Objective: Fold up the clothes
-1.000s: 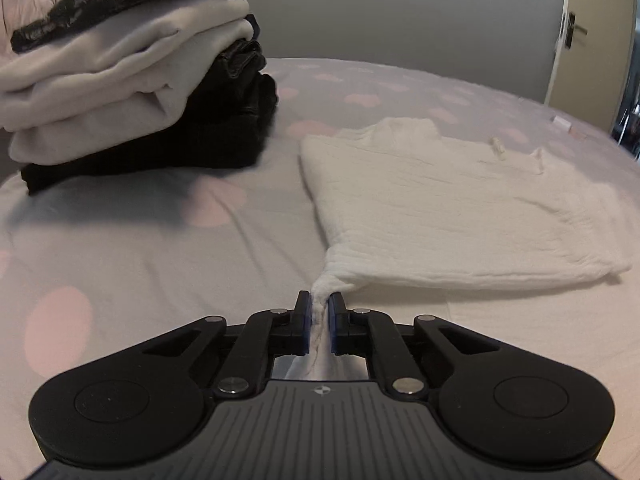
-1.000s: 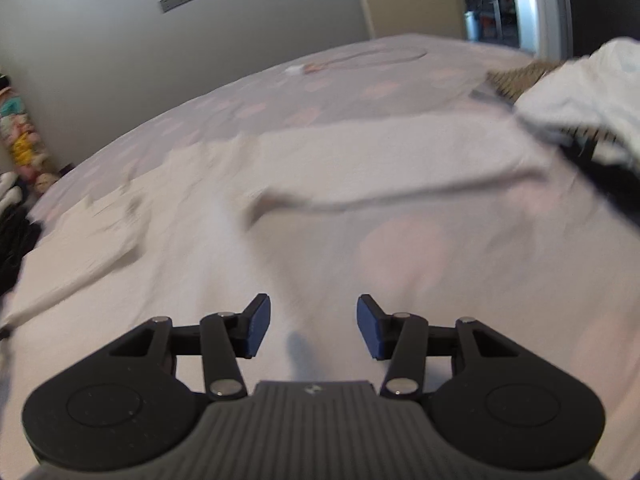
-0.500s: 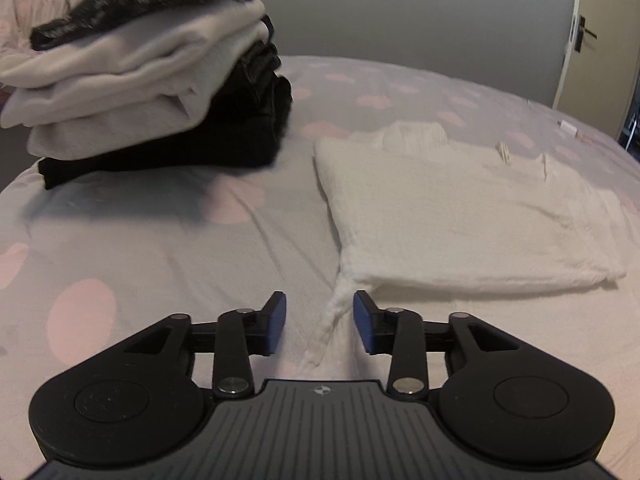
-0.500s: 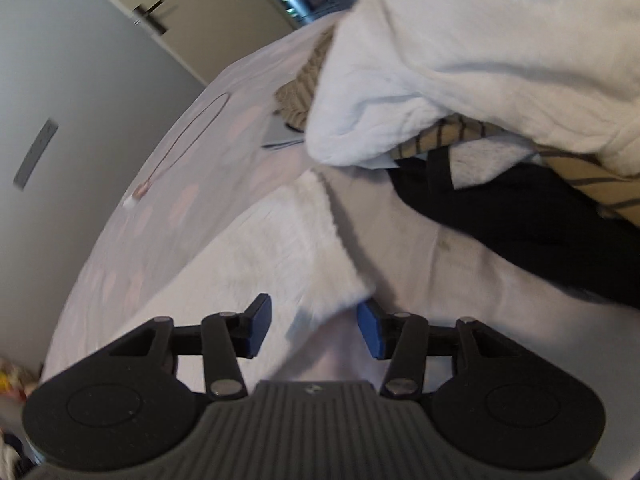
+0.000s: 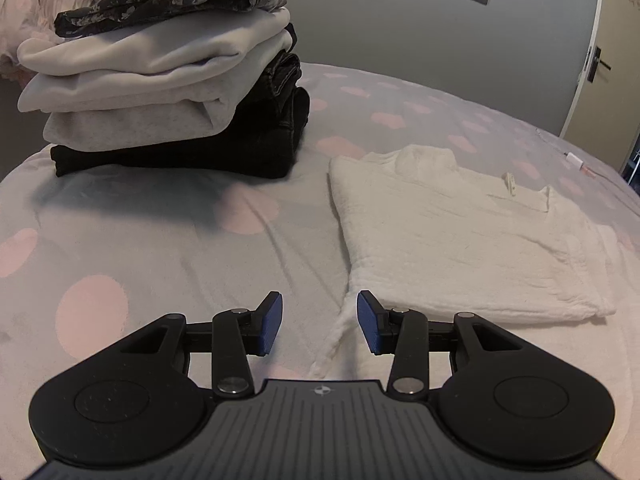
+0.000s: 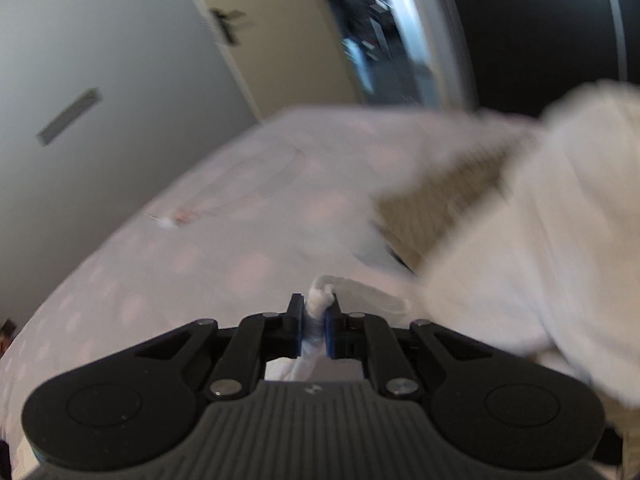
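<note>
Closing on a bunched white corner of cloth, the right gripper has fabric pinched between its pads, w/ the unsorted heap just beyond it, view blurred; the left gripper stands released, nothing gripped, a thin strip of the white garment trailing betw. its fingers on the spotted bedsheet. Garment lies flat, half-folded, right of the folded stack farther back. Risk, in my judgement: a right-side pull on so small a pinch may slip or drag the fold askew, esp. w/ the left end unheld.
</note>
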Motion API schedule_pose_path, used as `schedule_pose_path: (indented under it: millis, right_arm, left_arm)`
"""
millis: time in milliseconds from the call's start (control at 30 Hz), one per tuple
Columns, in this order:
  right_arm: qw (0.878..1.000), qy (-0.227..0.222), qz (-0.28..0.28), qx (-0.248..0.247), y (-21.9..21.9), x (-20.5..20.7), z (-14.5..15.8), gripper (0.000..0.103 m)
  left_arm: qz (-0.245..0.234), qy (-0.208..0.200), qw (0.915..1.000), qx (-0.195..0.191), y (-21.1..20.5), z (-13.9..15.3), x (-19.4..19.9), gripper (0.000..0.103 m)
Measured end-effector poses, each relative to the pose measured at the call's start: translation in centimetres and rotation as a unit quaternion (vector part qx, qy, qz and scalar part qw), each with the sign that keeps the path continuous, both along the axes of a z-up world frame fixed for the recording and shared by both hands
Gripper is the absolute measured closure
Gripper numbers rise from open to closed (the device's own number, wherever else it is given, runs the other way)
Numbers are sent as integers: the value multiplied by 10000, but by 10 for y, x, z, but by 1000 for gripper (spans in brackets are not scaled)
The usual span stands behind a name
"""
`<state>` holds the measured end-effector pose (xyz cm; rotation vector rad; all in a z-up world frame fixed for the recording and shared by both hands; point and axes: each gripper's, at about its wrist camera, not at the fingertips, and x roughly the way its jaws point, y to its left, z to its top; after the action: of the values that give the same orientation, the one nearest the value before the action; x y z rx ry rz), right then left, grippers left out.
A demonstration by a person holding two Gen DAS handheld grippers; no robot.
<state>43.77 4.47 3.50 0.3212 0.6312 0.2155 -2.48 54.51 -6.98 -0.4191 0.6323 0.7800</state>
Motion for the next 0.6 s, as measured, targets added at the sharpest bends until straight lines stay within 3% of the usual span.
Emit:
schedule_pose_path:
  millis: [167,300,467,600]
  right_arm:
    - [9940,-705,754,-363,87,-23,85,91]
    - [9818,-1092,1424,-619,165,-57,130,91]
    - [9563,-1416,2329,-1059,261,-118,139,91]
    - [9365,-1371,3024,-1124,316,-168,108,91]
  left_arm:
    - [47,-190,9998,61,3,8,-6,54]
    - [72,-272,9996,-94,9,8,-9,53]
    - [203,-363,9986,-331,17,7,-14,53]
    - [371,-514,9958,-657,27,6,-25,53]
